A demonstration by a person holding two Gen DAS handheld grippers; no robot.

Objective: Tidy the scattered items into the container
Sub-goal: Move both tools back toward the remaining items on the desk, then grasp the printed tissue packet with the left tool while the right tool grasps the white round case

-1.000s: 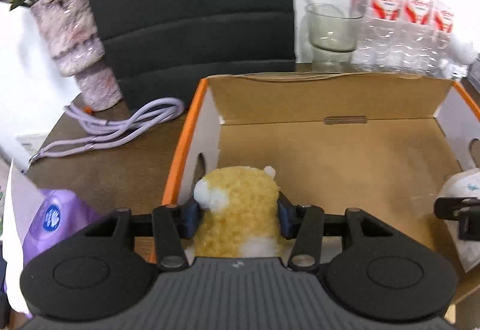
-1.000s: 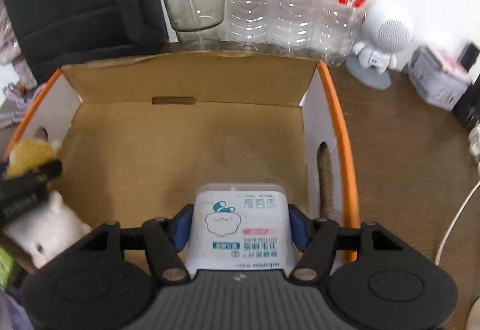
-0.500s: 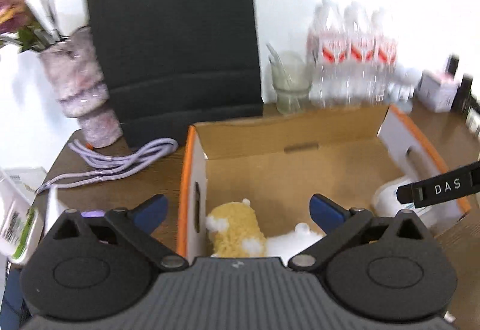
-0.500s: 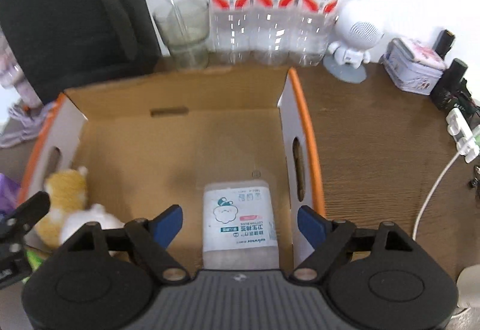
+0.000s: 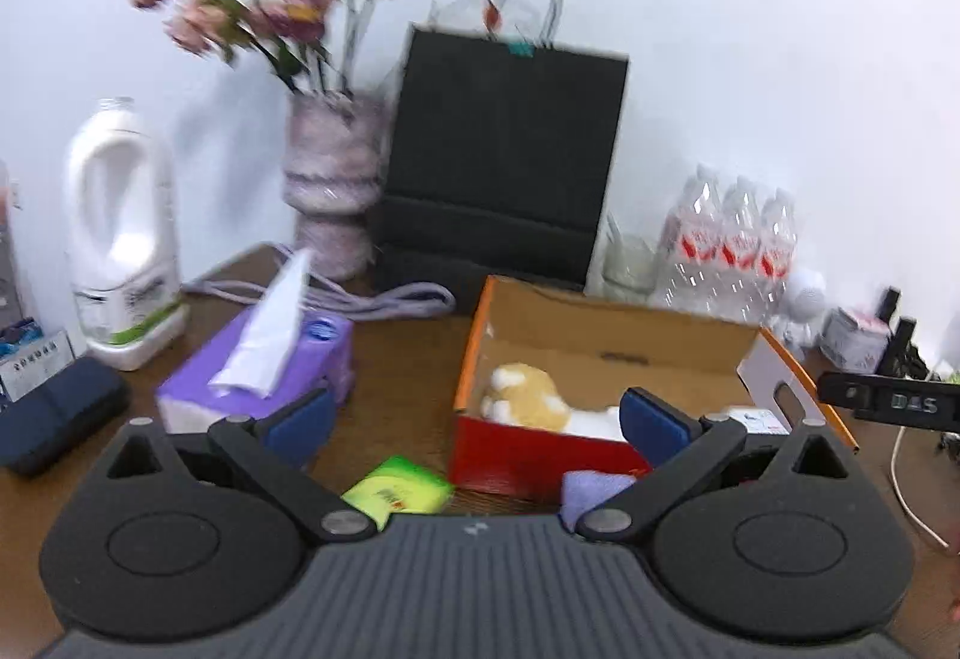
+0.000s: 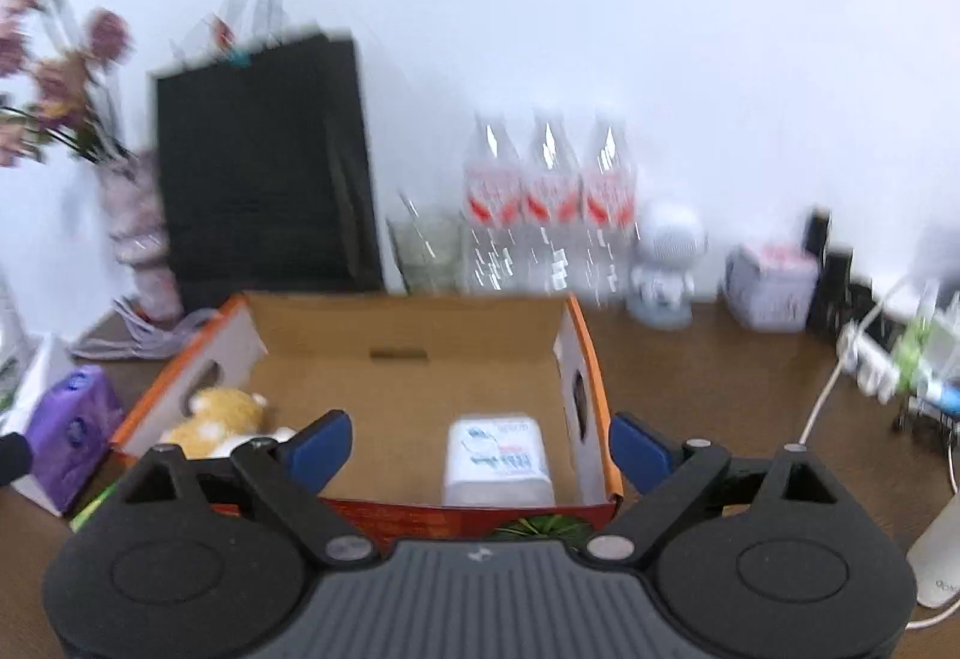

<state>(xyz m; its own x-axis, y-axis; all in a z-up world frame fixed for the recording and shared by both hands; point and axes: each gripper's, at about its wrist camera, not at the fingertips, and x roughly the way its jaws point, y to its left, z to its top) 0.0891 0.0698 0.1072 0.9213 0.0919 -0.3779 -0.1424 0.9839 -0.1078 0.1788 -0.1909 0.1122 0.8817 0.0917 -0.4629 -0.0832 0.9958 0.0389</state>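
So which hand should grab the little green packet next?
Probably the left. The green packet lies right under the open left gripper, in front of the box. The right gripper, jaws opening and empty, hangs over the box.

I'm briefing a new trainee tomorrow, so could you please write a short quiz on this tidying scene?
1. True or false: the plush toy lies inside the box.
2. Which item is also in the box? A) white pack B) green packet C) tissue box
3. Fill in: neither the left tool nor the right tool holds ____.

Key: 1 true; 2 A; 3 anything: the left tool's jaws stand wide, the right tool's jaws are opening, and nothing is gripped by either.
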